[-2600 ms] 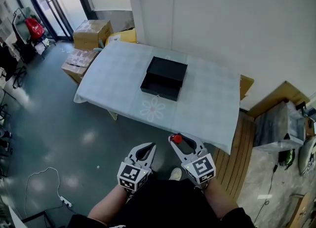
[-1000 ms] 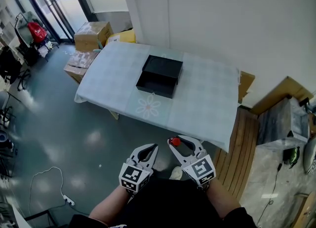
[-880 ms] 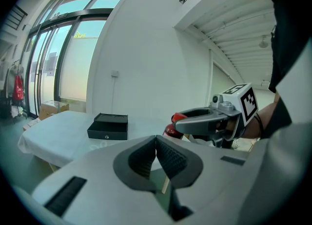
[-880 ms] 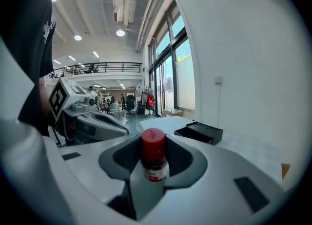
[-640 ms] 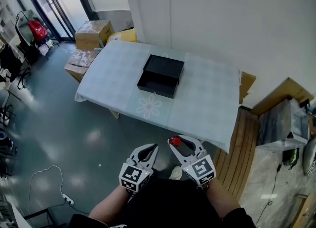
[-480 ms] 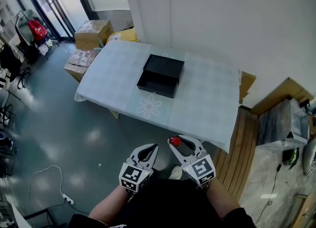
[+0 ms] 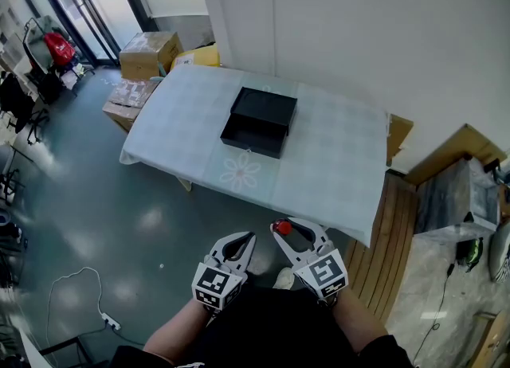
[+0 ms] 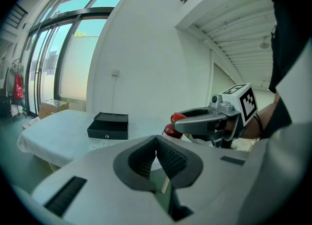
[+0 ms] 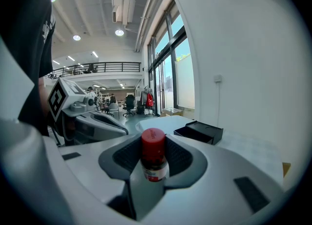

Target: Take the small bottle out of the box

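Observation:
The black box (image 7: 259,122) lies open on the table (image 7: 335,159), far ahead of both grippers; it also shows as a black box (image 8: 108,125) and a black box (image 9: 199,131) in the two gripper views. My right gripper (image 7: 285,224) is held close to my body, off the table's near edge, shut on the small bottle (image 9: 153,156) with a red cap. The small bottle (image 7: 283,225) stands upright between the pads. Beside it, my left gripper (image 7: 248,236) is shut with nothing in it; its pads (image 8: 168,157) meet at the tip.
Cardboard boxes (image 7: 147,54) stand on the floor past the table's far left corner. A wooden bench (image 7: 390,223) and a grey crate (image 7: 450,203) lie to the right. A white wall runs behind the table. A cable (image 7: 72,287) lies on the grey floor at left.
Both grippers keep their places and their states. The table and box have slid slightly left and up in the head view since the earliest frame.

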{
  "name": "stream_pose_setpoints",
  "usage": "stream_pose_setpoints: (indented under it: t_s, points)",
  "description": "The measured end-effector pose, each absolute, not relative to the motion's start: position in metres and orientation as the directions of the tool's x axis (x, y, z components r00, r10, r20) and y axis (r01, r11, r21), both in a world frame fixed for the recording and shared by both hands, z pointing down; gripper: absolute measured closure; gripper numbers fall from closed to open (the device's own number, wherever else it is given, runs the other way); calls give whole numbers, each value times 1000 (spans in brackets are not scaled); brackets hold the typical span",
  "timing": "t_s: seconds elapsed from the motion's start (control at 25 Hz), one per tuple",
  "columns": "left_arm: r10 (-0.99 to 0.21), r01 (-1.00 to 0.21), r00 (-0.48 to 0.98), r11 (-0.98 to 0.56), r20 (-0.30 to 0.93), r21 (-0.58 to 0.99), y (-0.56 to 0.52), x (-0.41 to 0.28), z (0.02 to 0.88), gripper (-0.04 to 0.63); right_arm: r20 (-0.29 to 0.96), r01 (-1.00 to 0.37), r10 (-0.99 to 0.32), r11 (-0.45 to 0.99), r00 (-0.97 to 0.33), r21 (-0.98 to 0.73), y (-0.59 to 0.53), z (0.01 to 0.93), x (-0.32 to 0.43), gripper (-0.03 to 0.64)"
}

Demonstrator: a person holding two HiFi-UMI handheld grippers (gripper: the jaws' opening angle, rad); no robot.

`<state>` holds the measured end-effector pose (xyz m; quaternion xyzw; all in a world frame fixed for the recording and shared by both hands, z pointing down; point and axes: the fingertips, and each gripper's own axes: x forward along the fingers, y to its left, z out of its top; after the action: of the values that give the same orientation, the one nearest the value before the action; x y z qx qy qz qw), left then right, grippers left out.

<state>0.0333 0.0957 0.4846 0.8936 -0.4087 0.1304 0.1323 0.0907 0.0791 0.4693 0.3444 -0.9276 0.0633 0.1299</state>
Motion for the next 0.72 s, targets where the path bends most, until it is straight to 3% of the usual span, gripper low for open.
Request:
stream_pose_setpoints:
  t_s: [0.72]
  points:
    - [-691,-763,634,-632,348,134,88,34,485,566,286,-660,-625,751,-726,-34,72,470,90,456]
